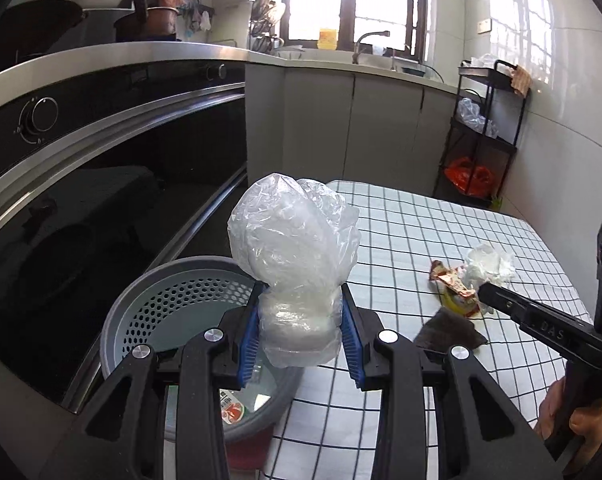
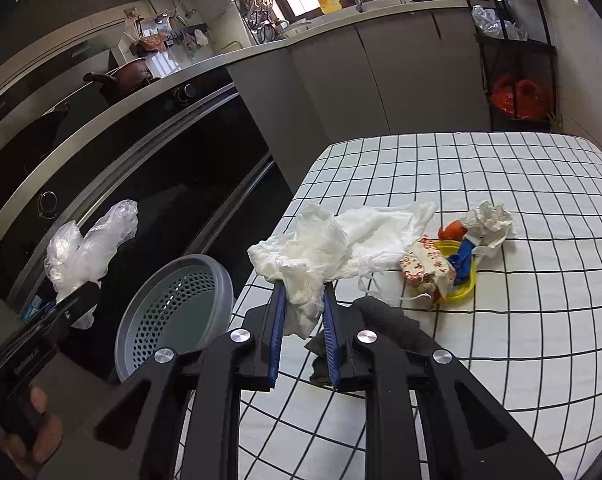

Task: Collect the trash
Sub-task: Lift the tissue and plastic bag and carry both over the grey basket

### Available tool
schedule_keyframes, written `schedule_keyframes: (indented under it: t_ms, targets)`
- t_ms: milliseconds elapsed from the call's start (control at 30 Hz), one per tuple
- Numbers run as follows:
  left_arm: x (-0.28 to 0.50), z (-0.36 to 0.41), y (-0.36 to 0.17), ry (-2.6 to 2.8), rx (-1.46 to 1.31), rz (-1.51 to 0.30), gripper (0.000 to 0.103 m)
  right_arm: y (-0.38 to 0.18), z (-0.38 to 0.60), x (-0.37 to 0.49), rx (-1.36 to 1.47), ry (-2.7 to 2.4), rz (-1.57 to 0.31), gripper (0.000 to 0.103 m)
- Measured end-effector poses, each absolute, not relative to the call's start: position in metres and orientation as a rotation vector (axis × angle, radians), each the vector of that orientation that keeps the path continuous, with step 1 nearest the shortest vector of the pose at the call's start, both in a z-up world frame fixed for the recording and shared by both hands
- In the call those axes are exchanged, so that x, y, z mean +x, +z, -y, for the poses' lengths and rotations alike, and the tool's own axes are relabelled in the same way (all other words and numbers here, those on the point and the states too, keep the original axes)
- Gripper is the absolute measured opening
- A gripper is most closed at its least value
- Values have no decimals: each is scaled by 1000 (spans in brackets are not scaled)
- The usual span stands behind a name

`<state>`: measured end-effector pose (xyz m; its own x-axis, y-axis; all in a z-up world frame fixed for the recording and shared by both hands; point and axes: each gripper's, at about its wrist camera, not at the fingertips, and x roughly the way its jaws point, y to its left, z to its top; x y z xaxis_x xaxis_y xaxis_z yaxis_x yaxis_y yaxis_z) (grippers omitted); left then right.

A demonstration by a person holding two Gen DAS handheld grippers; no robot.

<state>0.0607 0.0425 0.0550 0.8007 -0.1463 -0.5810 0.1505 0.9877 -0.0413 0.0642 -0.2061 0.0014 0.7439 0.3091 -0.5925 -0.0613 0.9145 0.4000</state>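
My left gripper (image 1: 301,312) is shut on a clear crumpled plastic bag (image 1: 297,240) and holds it above the grey perforated trash bin (image 1: 181,304) beside the table. The bag also shows in the right wrist view (image 2: 89,248). My right gripper (image 2: 301,292) is shut on a white crumpled tissue (image 2: 341,240) just above the checked tablecloth (image 2: 501,320). More trash lies on the table: a red-printed wrapper (image 2: 421,268), a yellow lid (image 2: 461,288), a crumpled paper ball (image 2: 491,220) and a dark cloth scrap (image 2: 385,320).
The bin (image 2: 177,312) stands on the floor between the table's left edge and a black oven front (image 1: 101,184). A black shelf rack (image 1: 481,128) with bags stands at the back right. Grey cabinets and a sink counter (image 1: 341,60) lie behind.
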Motion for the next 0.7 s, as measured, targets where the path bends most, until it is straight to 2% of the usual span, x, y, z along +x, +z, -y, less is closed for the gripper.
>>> schedule_keyframes:
  t_ms: [700]
  targets:
    - [117, -158, 6, 86, 5, -723, 35, -4, 47, 133, 178, 458, -786, 18]
